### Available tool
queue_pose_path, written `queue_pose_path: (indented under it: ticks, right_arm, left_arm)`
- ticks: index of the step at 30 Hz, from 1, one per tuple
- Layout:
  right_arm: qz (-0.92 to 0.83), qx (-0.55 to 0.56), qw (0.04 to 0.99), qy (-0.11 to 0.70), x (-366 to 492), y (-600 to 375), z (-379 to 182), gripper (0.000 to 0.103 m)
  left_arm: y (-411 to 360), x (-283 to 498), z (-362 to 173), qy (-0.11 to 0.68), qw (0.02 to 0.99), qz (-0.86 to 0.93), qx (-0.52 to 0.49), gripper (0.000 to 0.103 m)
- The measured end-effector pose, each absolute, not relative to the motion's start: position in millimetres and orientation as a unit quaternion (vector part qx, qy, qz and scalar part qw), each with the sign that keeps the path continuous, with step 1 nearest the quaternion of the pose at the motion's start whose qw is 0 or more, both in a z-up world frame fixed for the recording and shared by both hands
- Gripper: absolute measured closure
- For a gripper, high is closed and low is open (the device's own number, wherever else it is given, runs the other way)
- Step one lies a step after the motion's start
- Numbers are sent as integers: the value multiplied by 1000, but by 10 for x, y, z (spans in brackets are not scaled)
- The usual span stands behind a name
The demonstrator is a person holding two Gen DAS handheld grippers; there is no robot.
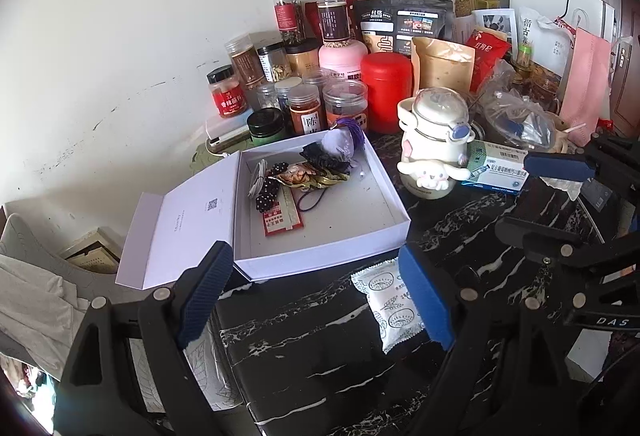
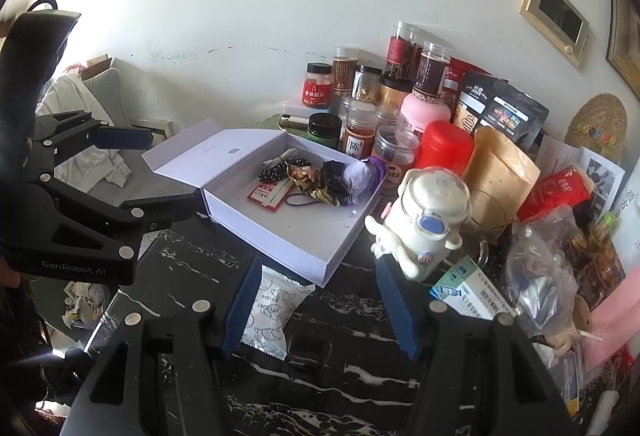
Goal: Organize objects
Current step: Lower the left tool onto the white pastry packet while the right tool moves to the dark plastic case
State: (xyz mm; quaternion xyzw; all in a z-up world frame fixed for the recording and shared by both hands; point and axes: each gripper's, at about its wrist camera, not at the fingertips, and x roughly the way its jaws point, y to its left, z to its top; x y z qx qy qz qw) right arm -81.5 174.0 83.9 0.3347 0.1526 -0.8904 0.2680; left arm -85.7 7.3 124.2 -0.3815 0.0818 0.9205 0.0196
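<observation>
left claw [image 1: 316, 292]: spread wide, nothing held | right claw [image 2: 320, 304]: apart, empty | sachet [image 2: 272, 312] is seen just by right claw's left finger, box [image 1: 320, 256] just ahead | risk: sachet probably gets shoved, not pinched, if it's approached flat

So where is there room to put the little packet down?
Inside the white box, the near half is bare. The black marble table in front of the box, beside the white packet, is free too. Behind, jars and bags crowd together.

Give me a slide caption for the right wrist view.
Open right gripper above a white sachet beside an open white box on a cluttered black marble table.
</observation>
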Motion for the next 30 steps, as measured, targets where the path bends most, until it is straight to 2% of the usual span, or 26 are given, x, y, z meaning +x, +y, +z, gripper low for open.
queue_pose_path:
  ticks: [30]
  right_arm:
    - [-858,409,273,147,-615,1963,-187,42]
  left_arm:
    - [343,-717,226,48,79,898,-430,19]
